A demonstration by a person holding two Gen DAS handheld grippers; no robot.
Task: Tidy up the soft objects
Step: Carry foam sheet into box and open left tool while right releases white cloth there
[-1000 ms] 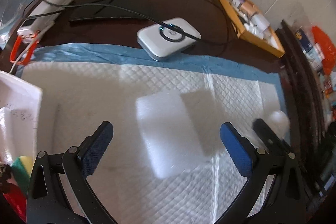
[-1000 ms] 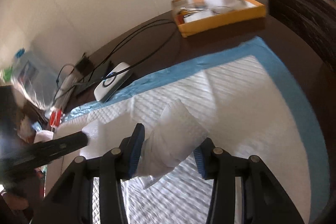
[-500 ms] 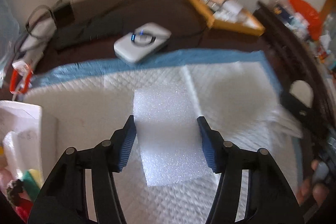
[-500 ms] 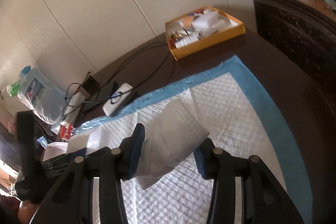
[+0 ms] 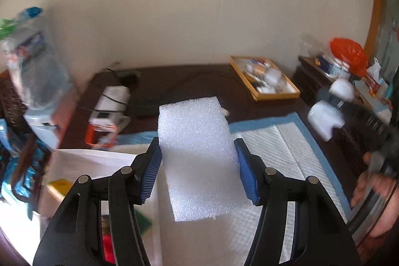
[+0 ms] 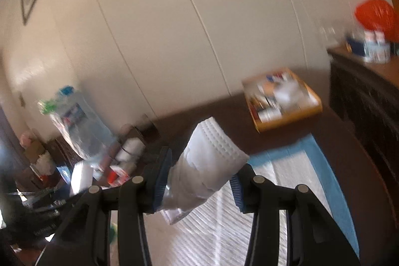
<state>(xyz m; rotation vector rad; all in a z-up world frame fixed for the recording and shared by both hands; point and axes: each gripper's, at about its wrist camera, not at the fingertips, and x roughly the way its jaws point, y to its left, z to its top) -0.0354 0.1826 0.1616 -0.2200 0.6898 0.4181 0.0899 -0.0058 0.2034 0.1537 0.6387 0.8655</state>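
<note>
My left gripper (image 5: 197,166) is shut on a white foam block (image 5: 197,153) and holds it in the air above the white quilted pad with a blue border (image 5: 281,148). My right gripper (image 6: 200,178) is shut on a folded white cloth (image 6: 209,166), also lifted above the pad (image 6: 299,166). In the left wrist view the right gripper with its cloth (image 5: 324,116) shows blurred at the far right. A white box (image 5: 82,166) stands at the lower left, with coloured items inside it.
A dark table (image 5: 194,84) carries an orange tray of small items (image 5: 264,81), cables and a white device (image 5: 112,104). A large water bottle (image 5: 32,66) stands at left. A dark cabinet with a red bag (image 5: 349,54) is at right.
My left gripper closed on the foam block and lifted it off the pad. My right gripper rose with the cloth. Both views now tilt up toward the wall.
</note>
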